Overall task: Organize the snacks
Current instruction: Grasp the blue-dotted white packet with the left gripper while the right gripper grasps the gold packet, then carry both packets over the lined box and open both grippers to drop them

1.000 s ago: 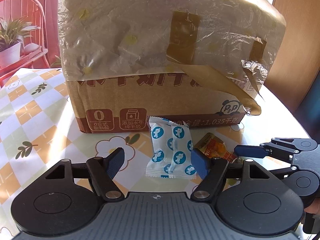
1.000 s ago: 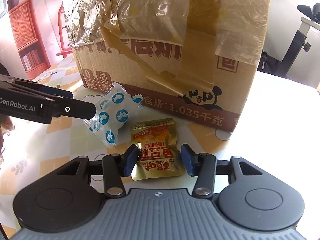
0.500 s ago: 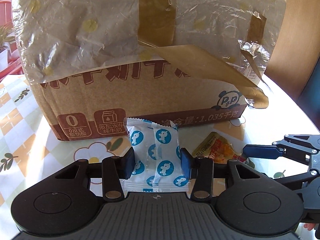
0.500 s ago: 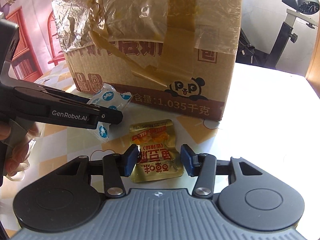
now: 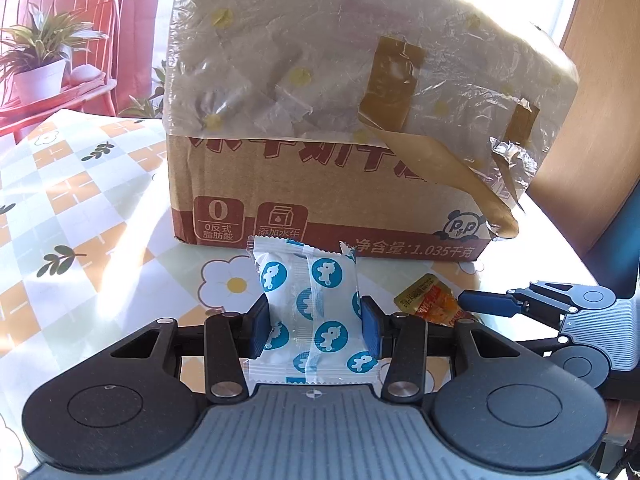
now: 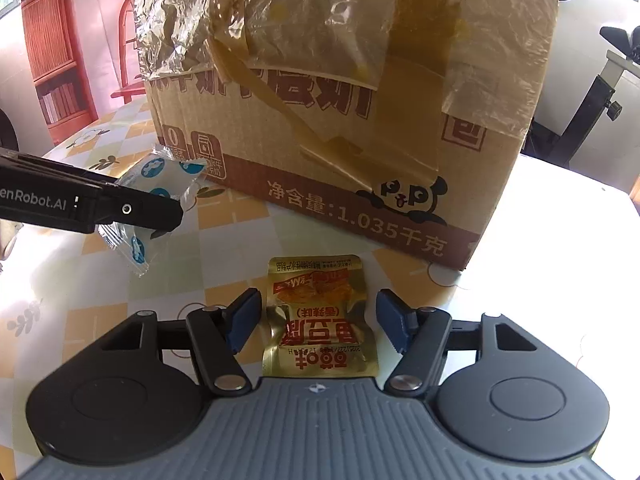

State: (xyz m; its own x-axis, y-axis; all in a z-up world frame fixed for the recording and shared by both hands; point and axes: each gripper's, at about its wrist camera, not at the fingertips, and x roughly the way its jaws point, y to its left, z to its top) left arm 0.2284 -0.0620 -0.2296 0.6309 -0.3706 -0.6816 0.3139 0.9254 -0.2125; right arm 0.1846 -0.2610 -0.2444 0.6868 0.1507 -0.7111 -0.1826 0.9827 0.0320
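In the left wrist view, our left gripper [image 5: 314, 330] had just clenched on the white, blue-dotted snack packet [image 5: 311, 312] at lower centre, in front of the taped cardboard box [image 5: 320, 184] on the patterned tablecloth [image 5: 80, 208]. In the right wrist view, our right gripper [image 6: 316, 320] sat released, jaws just widening, pads clear of the gold snack pouch [image 6: 320, 320] lying between them at lower centre.

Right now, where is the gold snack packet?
In the right wrist view the gold snack packet lies flat on the tablecloth between the open right tongs, just before the cardboard box.
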